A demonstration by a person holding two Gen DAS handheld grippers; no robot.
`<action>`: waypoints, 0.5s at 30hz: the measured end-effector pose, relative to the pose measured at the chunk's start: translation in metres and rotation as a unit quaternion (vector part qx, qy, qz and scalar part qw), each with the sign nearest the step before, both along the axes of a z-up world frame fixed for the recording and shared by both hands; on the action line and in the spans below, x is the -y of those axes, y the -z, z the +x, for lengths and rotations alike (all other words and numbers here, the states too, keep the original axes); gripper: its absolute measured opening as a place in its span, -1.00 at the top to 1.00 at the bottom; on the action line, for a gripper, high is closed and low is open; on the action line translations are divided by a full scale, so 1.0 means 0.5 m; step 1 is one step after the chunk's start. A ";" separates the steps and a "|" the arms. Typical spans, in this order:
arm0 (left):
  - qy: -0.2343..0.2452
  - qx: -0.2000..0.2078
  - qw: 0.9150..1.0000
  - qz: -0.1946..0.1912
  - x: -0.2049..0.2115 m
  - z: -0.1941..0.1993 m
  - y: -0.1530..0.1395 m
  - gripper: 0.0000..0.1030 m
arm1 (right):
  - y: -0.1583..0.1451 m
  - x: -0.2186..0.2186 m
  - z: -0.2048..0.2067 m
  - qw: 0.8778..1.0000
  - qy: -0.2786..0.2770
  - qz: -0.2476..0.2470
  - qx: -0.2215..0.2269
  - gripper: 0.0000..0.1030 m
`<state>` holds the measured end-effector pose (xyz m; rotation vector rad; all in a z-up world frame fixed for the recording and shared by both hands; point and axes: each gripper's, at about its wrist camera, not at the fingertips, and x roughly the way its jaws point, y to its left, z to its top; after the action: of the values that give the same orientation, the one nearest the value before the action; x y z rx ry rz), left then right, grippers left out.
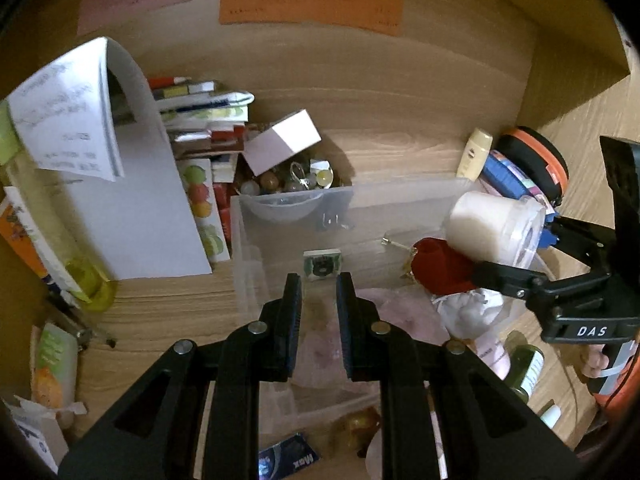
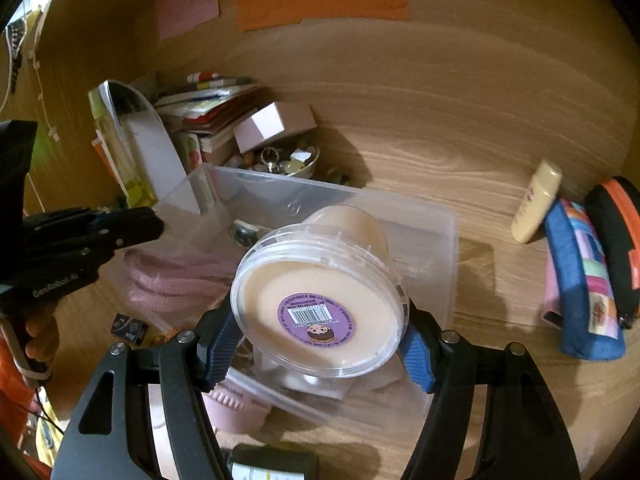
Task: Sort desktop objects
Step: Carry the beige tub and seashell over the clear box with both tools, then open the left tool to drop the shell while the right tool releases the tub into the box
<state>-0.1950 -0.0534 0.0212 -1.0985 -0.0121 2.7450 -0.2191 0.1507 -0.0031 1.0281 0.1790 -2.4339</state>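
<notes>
Wooden desk (image 2: 460, 152), clear bin (image 2: 440, 240), lotion tube (image 2: 536, 208)

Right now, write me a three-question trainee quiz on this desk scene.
1. True or false: the right gripper holds a tub.
2. The sticker on the tub is: A green, B purple, C red?
3. Fill in: the left gripper is ____ and holds nothing.

Key: 1 true. 2 B. 3 shut.
</notes>
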 end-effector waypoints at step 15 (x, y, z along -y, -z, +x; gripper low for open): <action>0.017 0.000 1.000 0.000 -0.005 -0.001 0.000 0.65 | 0.020 0.056 -0.022 0.999 -0.012 0.052 -0.008 -0.28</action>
<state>-0.1954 -0.0507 0.0210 -1.0892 0.0065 2.7158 -0.2298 0.1225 -0.0131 1.0446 0.3246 -2.4329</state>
